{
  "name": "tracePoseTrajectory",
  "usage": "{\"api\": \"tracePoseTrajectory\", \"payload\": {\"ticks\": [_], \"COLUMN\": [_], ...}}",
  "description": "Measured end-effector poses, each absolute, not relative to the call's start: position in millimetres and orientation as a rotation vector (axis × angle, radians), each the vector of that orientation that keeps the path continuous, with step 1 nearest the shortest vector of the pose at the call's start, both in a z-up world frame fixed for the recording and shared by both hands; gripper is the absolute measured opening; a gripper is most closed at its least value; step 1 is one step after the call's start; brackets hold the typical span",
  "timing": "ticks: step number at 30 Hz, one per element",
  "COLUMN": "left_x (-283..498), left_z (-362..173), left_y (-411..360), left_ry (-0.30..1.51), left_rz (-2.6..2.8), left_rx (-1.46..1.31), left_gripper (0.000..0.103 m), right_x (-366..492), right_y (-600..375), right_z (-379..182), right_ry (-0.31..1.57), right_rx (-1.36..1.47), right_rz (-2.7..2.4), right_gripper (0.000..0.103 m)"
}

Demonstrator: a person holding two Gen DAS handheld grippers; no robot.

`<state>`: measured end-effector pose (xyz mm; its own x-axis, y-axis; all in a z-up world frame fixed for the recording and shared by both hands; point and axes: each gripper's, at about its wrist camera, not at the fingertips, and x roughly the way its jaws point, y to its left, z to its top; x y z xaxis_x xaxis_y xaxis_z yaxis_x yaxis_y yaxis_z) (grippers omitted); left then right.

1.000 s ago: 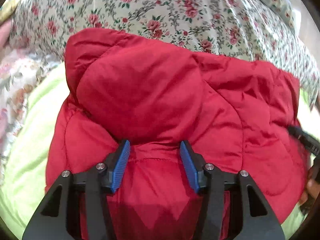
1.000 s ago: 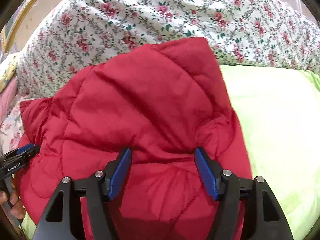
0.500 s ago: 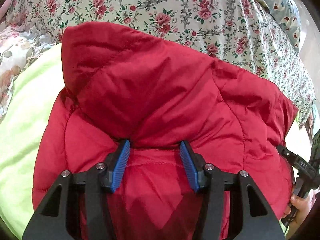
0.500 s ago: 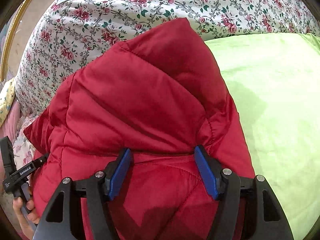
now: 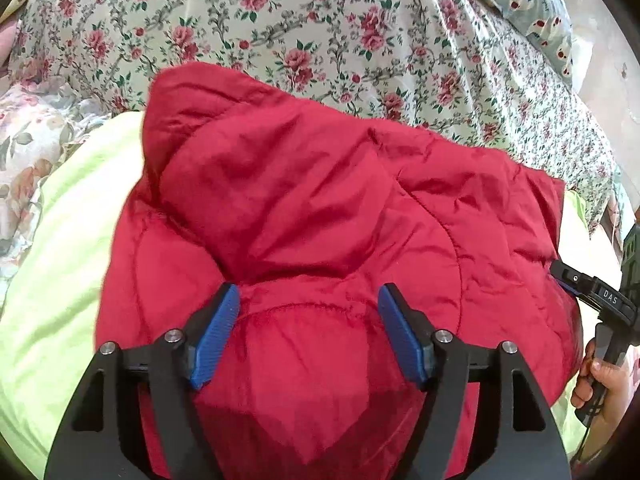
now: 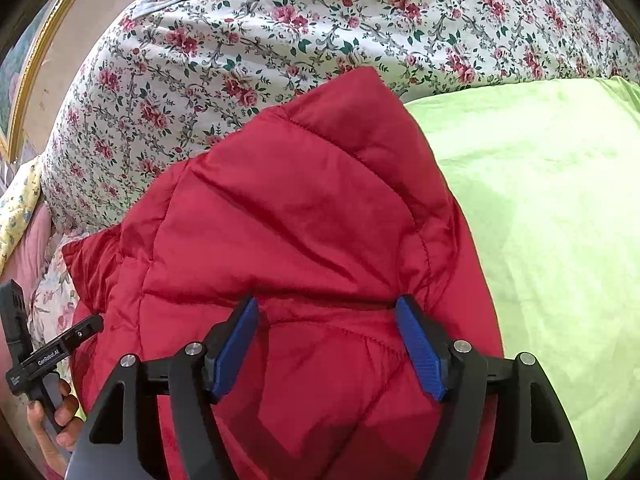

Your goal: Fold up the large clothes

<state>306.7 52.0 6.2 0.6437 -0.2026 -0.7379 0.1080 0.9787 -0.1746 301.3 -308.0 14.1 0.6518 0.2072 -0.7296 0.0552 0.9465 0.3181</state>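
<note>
Left wrist shows red quilted jacket [image 5: 320, 220] folded, puffy, creased.

We look over a lime-green sheet [image 6: 540, 208], a rose-print quilt [image 5: 320, 20] beyond, a gilt frame [image 6: 36, 60] far left.

Setting: a home bedroom. Evidence: a bed with a lime-green sheet [image 6: 540, 200], with a rose-print floral cover [image 5: 320, 20] bunched along its far side. A pale blue pillow with a small red-and-white print [image 5: 532, 4] lies at one end. A second, faded floral fabric [image 5: 28, 152] sits at the bed's edge. A gilt picture frame [image 6: 36, 64] stands beside the bed.
</note>
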Motion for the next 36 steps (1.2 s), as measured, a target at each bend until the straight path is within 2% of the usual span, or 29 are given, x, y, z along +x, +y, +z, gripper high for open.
{"api": "tracePoseTrajectory", "payload": {"ticks": [3, 13, 15, 23, 28, 30, 36], "left_x": [295.5, 280.3, 272.9, 271.0, 285.6, 291.1, 309.6], "left_z": [15.6, 33.1, 32.4, -1.0, -28.7, -38.0, -58.4], "left_y": [59.2, 98.4, 109.6, 158.9, 163.7, 162.5, 150.4], "left_ry": [0.83, 0.784, 0.764, 0.802, 0.871, 0.908, 0.982], "left_rz": [-0.19, -0.129, -0.106, -0.035, -0.089, -0.129, -0.241], "left_rx": [-0.122, -0.282, -0.307, -0.469, -0.537, -0.571, -0.625], "left_gripper": [0.08, 0.081, 0.084, 0.084, 0.084, 0.085, 0.099], "right_x": [289.5, 251.5, 241.5, 241.4, 250.5, 251.6, 258.2], "right_y": [-312.9, -347.0, -355.3, -371.2, -360.8, -361.6, -364.5], "right_z": [21.6, 38.5, 32.7, 3.0, -17.6, -20.9, -33.7], "right_ry": [0.844, 0.803, 0.811, 0.892, 0.973, 0.975, 0.991], "right_rx": [0.329, 0.442, 0.457, 0.548, 0.551, 0.576, 0.651], "right_rz": [0.08, 0.035, 0.02, 0.021, 0.064, 0.073, 0.118], "right_gripper": [0.081, 0.089, 0.094, 0.094, 0.095, 0.099, 0.102]}}
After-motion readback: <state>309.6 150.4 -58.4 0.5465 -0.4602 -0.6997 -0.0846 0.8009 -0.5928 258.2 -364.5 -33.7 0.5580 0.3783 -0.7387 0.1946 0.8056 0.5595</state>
